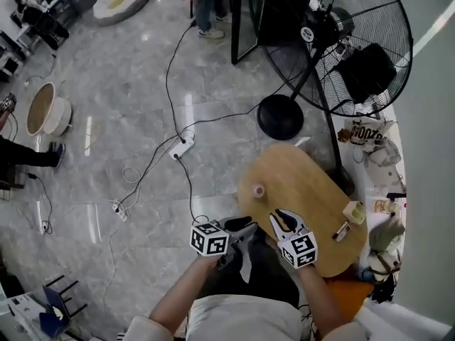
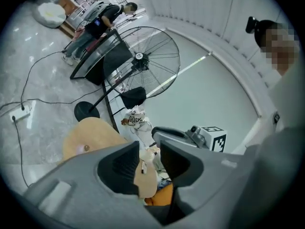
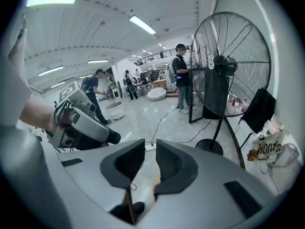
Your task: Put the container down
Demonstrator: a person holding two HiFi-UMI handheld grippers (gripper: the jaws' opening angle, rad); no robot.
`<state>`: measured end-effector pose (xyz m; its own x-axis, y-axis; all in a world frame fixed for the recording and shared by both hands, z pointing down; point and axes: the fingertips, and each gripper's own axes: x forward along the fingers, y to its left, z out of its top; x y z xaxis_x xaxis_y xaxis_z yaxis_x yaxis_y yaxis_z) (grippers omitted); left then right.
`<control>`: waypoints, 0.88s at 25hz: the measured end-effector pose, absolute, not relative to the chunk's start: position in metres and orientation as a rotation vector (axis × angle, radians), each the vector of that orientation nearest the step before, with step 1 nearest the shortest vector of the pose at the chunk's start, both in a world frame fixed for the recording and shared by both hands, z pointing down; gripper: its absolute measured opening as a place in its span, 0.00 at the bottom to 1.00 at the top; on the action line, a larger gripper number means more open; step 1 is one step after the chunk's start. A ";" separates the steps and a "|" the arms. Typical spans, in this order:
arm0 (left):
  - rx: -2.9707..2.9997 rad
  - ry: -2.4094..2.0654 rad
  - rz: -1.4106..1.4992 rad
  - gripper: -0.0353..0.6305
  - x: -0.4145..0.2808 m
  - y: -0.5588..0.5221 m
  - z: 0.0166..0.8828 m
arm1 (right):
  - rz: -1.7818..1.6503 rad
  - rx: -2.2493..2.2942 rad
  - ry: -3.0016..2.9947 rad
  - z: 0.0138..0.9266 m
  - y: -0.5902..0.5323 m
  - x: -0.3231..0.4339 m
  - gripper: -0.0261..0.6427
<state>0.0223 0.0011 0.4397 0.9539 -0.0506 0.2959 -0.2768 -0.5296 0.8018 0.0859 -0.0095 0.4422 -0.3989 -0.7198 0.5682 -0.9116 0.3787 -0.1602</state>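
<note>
My left gripper (image 1: 240, 226) and right gripper (image 1: 284, 219) hover empty by the wooden table (image 1: 306, 180), jaws narrowly apart; its small container (image 1: 257, 190) (likely light, stiff) wants a side grip.

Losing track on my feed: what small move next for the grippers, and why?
Likely draw both back: left gripper and right gripper have gaps between their jaws with nothing in them, and a small round container already stands on the table.

This is a large open office hall: polished stone floor (image 1: 128, 98), loose cables (image 1: 170, 69), a power strip (image 1: 182, 147), a big standing fan (image 1: 348, 41), ceiling strip lights (image 3: 142, 25), people (image 3: 181, 75) at desks.
</note>
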 end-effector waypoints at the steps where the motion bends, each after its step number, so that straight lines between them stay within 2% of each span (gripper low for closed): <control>1: 2.141 -0.236 0.297 0.26 0.020 0.006 0.426 | 0.632 1.425 -2.236 0.429 -0.003 0.086 0.14; 12: 2.387 -0.350 0.312 0.12 -0.008 0.039 0.303 | 0.527 1.585 -2.224 0.296 0.067 0.086 0.11; 22: 2.543 -0.462 0.258 0.10 -0.004 0.060 0.229 | 0.352 1.646 -2.313 0.220 0.099 0.109 0.08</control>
